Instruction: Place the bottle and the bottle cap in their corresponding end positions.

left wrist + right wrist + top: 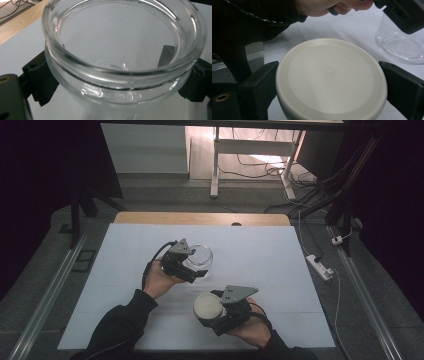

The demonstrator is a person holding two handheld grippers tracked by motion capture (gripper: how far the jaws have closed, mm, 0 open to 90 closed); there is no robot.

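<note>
The left tool (192,270) clamps a clear, round glass jar (120,55) standing mid-table (260,250); the right tool (212,312) grips a cream, round plastic lid (330,77) nearer the person. Likely step: capping. Next, the lid needs centring level over the jar's open rim.

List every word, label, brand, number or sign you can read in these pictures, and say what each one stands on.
No text can be read in any view.
White lid, held in the right hand-held gripper: a faint square embossed mark at its centre, too blurred to read.
Glass jar, held in the left hand-held gripper: clear glass, no label or print visible.
White table cover: plain, no markings.
</note>
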